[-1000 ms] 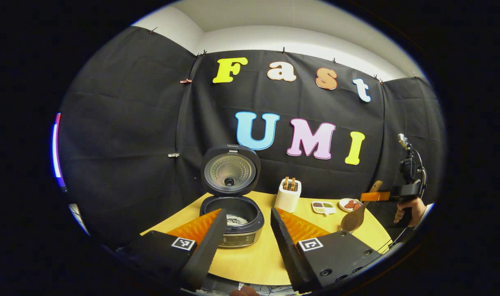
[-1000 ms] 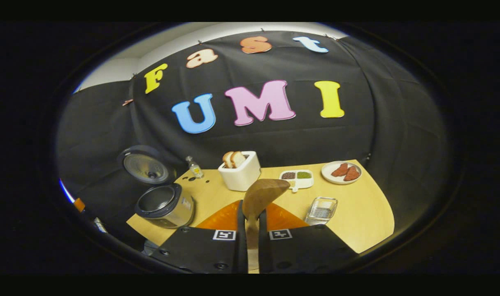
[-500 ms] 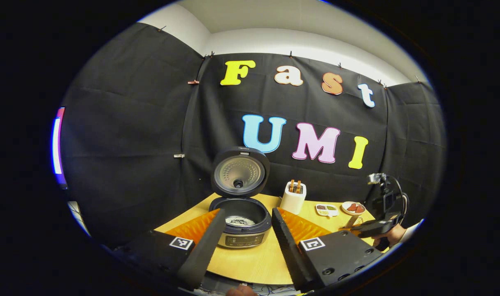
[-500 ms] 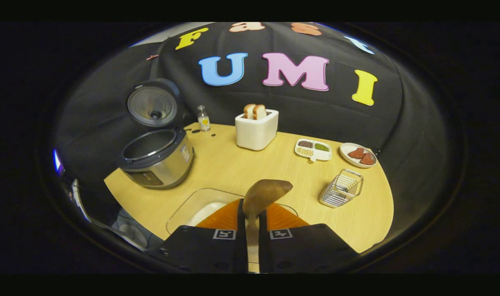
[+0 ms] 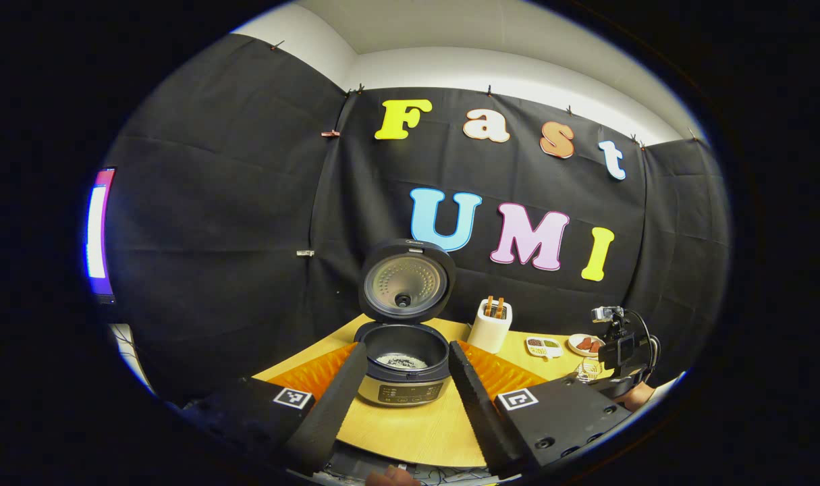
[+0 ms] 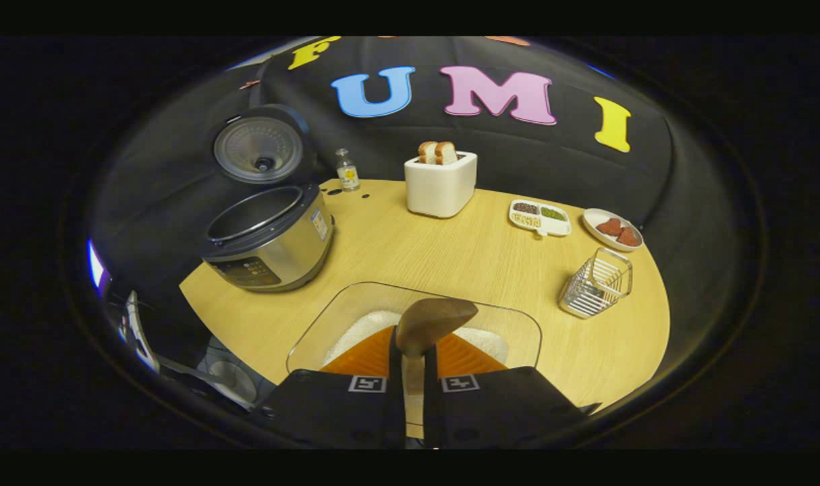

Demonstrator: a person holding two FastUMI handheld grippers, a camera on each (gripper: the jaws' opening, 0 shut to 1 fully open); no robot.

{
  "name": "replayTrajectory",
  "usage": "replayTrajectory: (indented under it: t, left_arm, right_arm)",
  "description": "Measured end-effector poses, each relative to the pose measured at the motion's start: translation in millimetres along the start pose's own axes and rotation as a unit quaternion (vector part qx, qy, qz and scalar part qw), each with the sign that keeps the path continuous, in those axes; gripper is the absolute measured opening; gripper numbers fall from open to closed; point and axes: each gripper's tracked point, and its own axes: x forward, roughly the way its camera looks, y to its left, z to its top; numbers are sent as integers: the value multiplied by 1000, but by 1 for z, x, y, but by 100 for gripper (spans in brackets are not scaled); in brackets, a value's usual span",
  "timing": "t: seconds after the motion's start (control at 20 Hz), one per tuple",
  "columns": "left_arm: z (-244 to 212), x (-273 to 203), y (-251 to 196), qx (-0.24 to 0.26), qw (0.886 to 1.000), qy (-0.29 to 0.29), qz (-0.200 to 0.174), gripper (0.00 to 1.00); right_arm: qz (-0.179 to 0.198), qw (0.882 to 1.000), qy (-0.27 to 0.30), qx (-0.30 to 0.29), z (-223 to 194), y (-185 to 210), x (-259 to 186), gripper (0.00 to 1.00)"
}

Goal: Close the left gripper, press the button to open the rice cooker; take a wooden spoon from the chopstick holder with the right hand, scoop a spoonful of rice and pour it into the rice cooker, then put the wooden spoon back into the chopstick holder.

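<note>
spoon: wooden spoon (image 6: 434, 322) is clamped by its handle between the right gripper's fingers, bowl forward and up, held over the near part of the glass dish.
right gripper: right gripper (image 6: 414, 358) is pressed together on the spoon handle from both sides; it is also seen far right in the left gripper view (image 5: 622, 351), with a hand partly seen beneath it.
rice: white rice (image 6: 376, 324) is spread in the dish, partly hidden behind the fingers; whether the spoon touches it cannot be told.
dish: clear glass dish (image 6: 356, 307) is set at the table's near edge, in front of the cooker and toaster.
cooker: rice cooker (image 6: 269, 236) is placed at the table's left, lid (image 6: 261, 145) raised upright behind the pot; some white grains are seen at the pot bottom in the left gripper view (image 5: 401, 361).
holder: wire chopstick holder (image 6: 597, 282) is set at the right, near the plate, well apart from the cooker.
left gripper: left gripper (image 5: 403, 398) is held apart, nothing between the fingers, cooker framed in the gap farther off.
toaster: white toaster (image 6: 441, 183) with two bread slices is placed at the back centre.
tray: divided tray (image 6: 540, 218) with small fillings is set right of the toaster.
plate: plate (image 6: 612, 229) with reddish pieces is set just beside the tray.
bottle: small bottle (image 6: 346, 171) is stood between lid and toaster.
table: wooden table (image 6: 450, 263) is rounded at the right.
</note>
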Motion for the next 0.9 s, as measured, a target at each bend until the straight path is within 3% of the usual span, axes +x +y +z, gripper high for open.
replayTrajectory:
  t: [0.25, 0.4, 0.5, 0.55, 0.65, 0.75, 0.85, 0.9]
  left_arm:
    - [0, 6, 6, 1, 1000, 2, 3, 85]
    - [4, 8, 7, 3, 1000, 2, 1, 85]
    - [3, 11, 5, 8, 1000, 3, -2, 85]
    - [3, 13, 4, 9, 1000, 3, -4, 85]
    - [5, 15, 0, 8, 1000, 3, -8, 85]
    - [5, 20, -2, 7, 1000, 5, -11, 85]
    - [6, 23, -3, 5, 1000, 6, -13, 85]
    - [7, 24, -3, 5, 1000, 7, -13, 85]
  right_arm:
    - [19, 996, -1, 81, 7, 8, 0, 15]
    - [30, 990, -18, 138, 26, 6, -5, 10]
    - [35, 985, -31, 168, 40, 1, -9, 15]
    - [36, 983, -37, 175, 46, -2, -11, 10]
    - [43, 980, -48, 187, 55, -5, -17, 19]
    - [52, 975, -56, 208, 62, -8, -23, 14]
    - [60, 972, -63, 220, 68, -11, -33, 19]
    - [63, 970, -67, 223, 72, -12, -38, 10]
